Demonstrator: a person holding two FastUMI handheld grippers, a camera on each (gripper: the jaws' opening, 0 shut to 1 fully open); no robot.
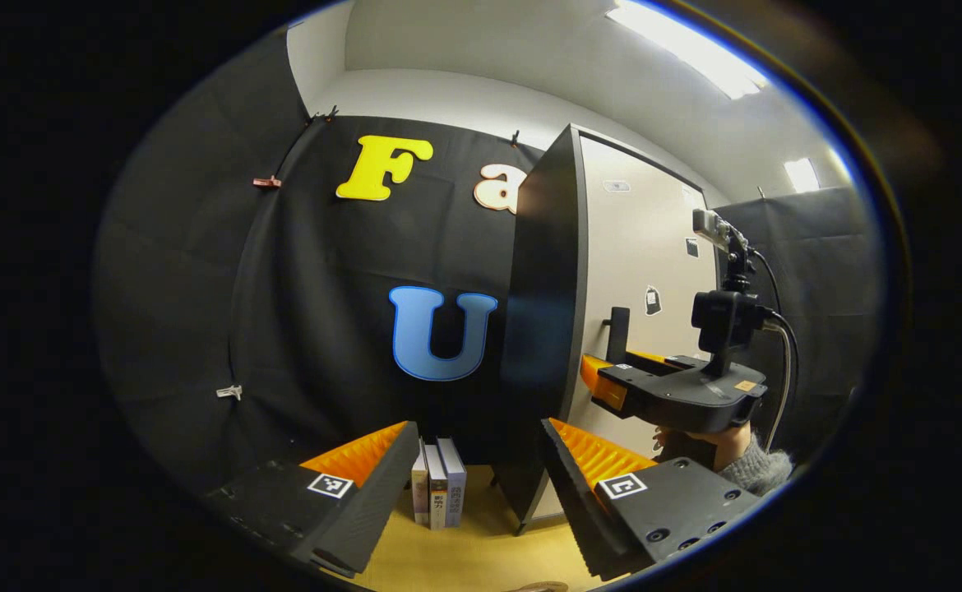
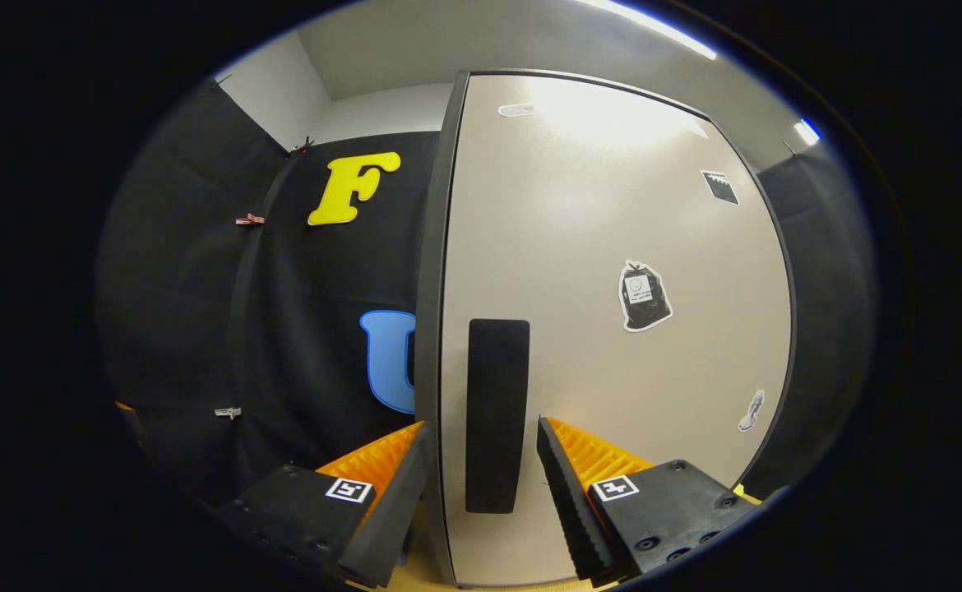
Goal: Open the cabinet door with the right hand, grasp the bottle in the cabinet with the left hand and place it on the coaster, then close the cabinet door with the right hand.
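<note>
- Right gripper view: the right gripper [image 2: 481, 481] faces the cabinet door [image 2: 612, 329] head-on, its fingers spread wide with the dark upright handle [image 2: 497, 415] standing between them; neither finger appears to press on the handle, so I judge it released, lined up for a grasp
- The door looks flush with the cabinet's dark edge, so opening seems not yet begun
- Left gripper view: the left gripper [image 1: 481, 485] hangs apart from the cabinet, fingers wide and holding nothing, pointed toward a few books [image 1: 438, 485] standing on the wooden table [image 1: 481, 551] beside the cabinet's side panel [image 1: 543, 329]
- The same view catches the right gripper at the handle, with the holder's hand [image 1: 715, 444] and a grey sleeve [image 1: 765, 469] beneath it
- The bottle presumably sits behind the closed door, hidden; a rounded edge at the table's near rim may be the coaster, but I cannot tell
- Every step remains: pulling the door, lifting the bottle out, setting it down, closing up
</note>
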